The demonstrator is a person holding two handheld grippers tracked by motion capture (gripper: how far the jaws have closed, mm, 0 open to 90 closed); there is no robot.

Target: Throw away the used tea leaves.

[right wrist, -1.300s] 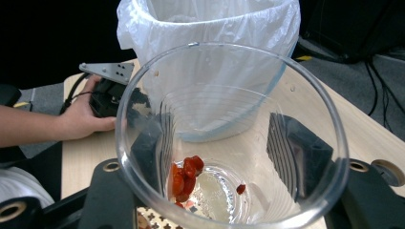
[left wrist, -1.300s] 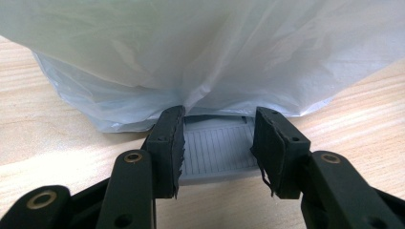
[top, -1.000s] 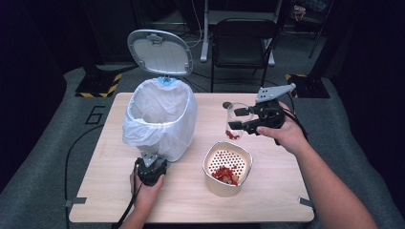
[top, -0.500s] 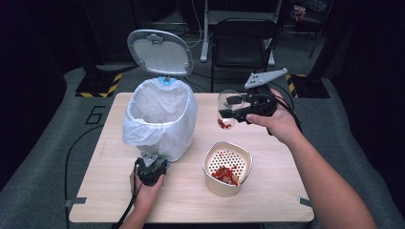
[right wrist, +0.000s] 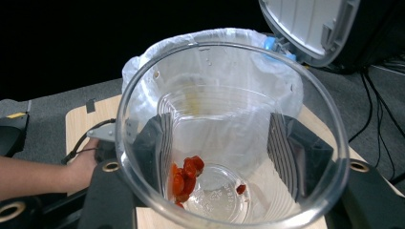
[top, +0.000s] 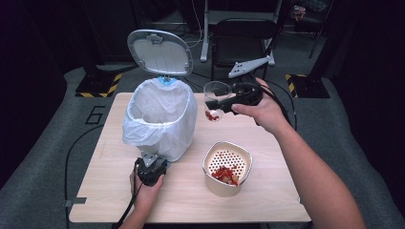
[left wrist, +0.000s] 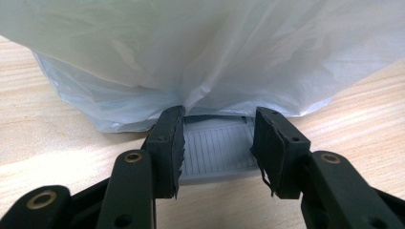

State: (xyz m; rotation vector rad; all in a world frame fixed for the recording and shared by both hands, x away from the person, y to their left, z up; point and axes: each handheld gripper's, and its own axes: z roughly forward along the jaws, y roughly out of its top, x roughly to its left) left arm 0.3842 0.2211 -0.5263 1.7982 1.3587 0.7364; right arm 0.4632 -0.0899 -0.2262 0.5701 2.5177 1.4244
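Clear plastic cup [top: 214, 101] clamped in right hand-held gripper [top: 224, 104], raised beside lined bin [top: 160, 119].
Left hand-held gripper [top: 149, 162] closed on grey pedal [left wrist: 217, 149]; red scraps [right wrist: 185, 175] inside cup.

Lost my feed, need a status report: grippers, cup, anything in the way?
Left gripper clamped on bin pedal. Right gripper holds clear cup, red scraps inside, beside lined bin, lid up. Nothing between them.

cup [top: 214, 98]: clear, red bits at its bottom
bin bag [top: 160, 119]: white, see-through
lid [top: 160, 51]: grey rim, pale inside
pedal [left wrist: 217, 150]: grey, ribbed
strainer [top: 228, 168]: cream, dotted with holes, red scraps inside
surface [top: 267, 191]: light wood grain
tongs [left wrist: 217, 145]: black
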